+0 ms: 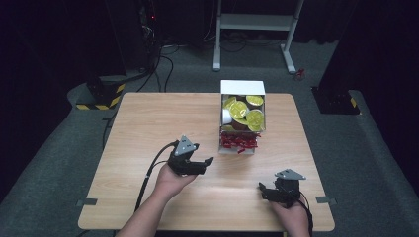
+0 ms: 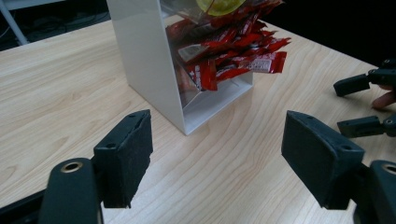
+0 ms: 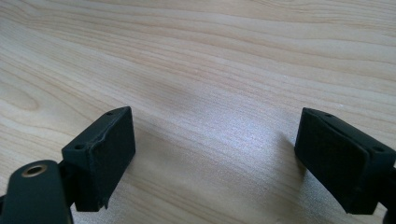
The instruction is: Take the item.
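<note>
Wooden table (image 1: 148,123) bare around white box (image 1: 242,88); both tongs wide, empty.

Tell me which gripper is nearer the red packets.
Left. The left gripper sits just left of the red packets; the right gripper is farther back, near the table's front edge.
</note>
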Available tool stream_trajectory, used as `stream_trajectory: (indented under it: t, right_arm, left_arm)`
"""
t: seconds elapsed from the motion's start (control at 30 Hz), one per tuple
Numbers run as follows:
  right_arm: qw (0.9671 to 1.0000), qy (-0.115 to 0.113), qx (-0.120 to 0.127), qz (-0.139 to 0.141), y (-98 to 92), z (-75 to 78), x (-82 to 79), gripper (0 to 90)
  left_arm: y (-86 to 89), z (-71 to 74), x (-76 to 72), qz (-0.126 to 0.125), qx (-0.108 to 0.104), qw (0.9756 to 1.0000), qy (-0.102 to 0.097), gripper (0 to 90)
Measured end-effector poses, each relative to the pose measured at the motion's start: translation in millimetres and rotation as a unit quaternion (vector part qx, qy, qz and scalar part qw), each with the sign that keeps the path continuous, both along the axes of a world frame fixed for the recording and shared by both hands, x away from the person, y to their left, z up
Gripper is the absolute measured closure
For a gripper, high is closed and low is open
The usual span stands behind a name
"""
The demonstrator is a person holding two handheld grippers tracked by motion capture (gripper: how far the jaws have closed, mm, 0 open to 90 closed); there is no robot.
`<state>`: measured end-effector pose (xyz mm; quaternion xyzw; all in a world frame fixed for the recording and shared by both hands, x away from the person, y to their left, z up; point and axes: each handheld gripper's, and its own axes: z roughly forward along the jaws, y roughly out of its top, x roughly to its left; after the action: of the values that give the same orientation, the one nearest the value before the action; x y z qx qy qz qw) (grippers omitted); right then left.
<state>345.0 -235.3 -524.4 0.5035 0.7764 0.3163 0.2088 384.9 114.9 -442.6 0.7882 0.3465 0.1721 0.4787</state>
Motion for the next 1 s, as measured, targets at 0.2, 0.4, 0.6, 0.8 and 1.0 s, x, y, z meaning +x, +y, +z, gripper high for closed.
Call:
stream_trajectory:
  t: [0.2, 0.4, 0.6, 0.8, 1.0]
  right_arm:
    - [1.0, 0.0, 0.0, -0.001, 0.2, 0.0, -0.5, 12.6]
    - [1.0, -0.003, -0.002, 0.008, 0.1, -0.1, 1.0, 12.7]
    - [1.0, 0.0, 0.0, 0.007, 0.7, 0.1, 0.0, 12.9]
    - [0.9999, -0.002, -0.001, 0.012, 0.4, 0.1, 0.5, 13.0]
    - [0.9999, -0.001, 0.0, 0.012, 0.6, 0.0, -0.4, 13.3]
  left_arm:
    - [-4.4, -1.5, 2.2, -0.001, -0.009, 0.9999, 0.006, 25.6]
    - [-11.7, 3.9, 5.3, -0.001, -0.016, 0.9998, 0.008, 25.2]
    - [-19.5, 9.7, 8.1, -0.005, -0.017, 0.9998, 0.002, 25.8]
    - [-35.0, 12.5, 13.1, -0.012, -0.008, 0.9999, 0.005, 25.8]
    - [-42.6, 12.0, 19.7, -0.011, -0.015, 0.9998, 0.009, 26.0]
